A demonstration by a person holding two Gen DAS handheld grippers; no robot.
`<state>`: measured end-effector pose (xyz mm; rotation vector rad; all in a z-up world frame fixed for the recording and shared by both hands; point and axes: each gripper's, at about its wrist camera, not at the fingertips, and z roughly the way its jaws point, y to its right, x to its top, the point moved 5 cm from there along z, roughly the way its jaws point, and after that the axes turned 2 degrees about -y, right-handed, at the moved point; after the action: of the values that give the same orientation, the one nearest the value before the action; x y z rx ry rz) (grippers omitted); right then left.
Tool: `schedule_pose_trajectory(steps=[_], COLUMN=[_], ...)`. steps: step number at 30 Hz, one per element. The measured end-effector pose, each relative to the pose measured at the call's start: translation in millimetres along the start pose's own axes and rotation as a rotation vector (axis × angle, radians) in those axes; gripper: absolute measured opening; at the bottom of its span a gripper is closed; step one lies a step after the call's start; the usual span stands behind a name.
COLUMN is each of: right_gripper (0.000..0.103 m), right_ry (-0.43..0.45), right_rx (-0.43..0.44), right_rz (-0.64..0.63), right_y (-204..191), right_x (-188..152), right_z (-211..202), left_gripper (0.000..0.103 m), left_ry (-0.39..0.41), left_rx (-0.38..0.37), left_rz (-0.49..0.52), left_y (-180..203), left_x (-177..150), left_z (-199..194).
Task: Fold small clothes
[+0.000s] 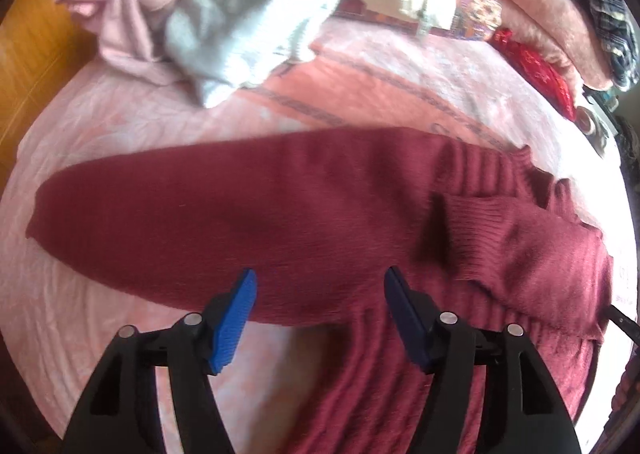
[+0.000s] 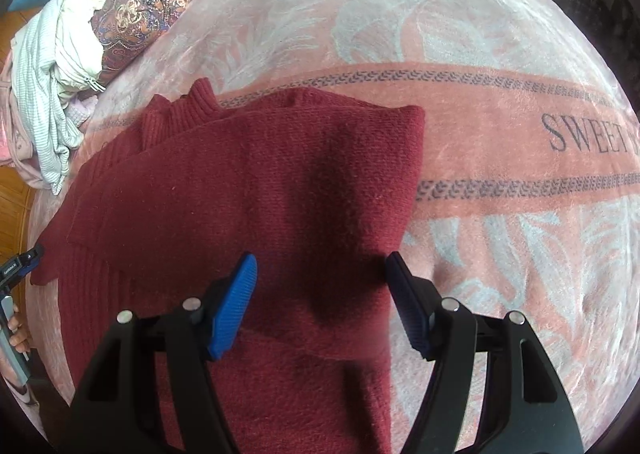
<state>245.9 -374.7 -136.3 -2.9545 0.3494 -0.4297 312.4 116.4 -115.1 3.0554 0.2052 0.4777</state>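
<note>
Left wrist view: I look steeply down on a dark red knitted sweater (image 1: 280,214) lying flat on the pink blanket (image 1: 100,134) that covers the bed. One sleeve is folded across the body, reaching toward the left edge of the blanket, and its ribbed cuff (image 1: 480,222) lies near the sweater's right side. My left gripper (image 1: 320,294) hangs above the lower edge of that fold with its blue pads (image 1: 236,318) standing wide apart; nothing sits between them and they press on no cloth. Behind the sweater, at the top left, a heap of pale pink and white clothes (image 1: 208,14) waits, with a red cushion (image 1: 540,74) off to the right. In the right wrist view, the same sweater fills the left and middle, its ribbed collar (image 2: 188,110) pointing away from me. My right gripper (image 2: 320,286) hovers over the sweater's right edge, its jaws also spread wide and empty, one pad (image 2: 234,306) above the knit, the other over the blanket (image 2: 520,174), which bears the printed word SWEET.
</note>
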Motion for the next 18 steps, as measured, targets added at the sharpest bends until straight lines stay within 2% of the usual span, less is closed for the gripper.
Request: schedule_pose_trajectory(steps=[5,10,12,14,18], right_gripper=[0.067,0.068,0.068,0.068,0.071], right_ry=[-0.004,-0.036,-0.064,-0.082,-0.107], right_rx=[-0.015,0.002,0.026,0.018,0.021], right_rz=[-0.038,-0.096,-0.081,-0.068,-0.067], right_y=[-30,-56,-61,-62,-67], right_x=[7,6,5,5,1], right_z=[3,8,17,27,40], left_gripper=[0.087,0.092,0.092,0.092,0.092], left_ry=[-0.049,-0.092,-0.110,-0.122,-0.102], left_rx=[0.088,0.153,0.138,0.092,0.038], left_rz=[-0.128,-0.259,-0.311,-0.367,-0.430], left_y=[-101,-184,-206,-224,-245], left_x=[-4,-10,-15,-19,-15], left_z=[-4,0,5,10,21])
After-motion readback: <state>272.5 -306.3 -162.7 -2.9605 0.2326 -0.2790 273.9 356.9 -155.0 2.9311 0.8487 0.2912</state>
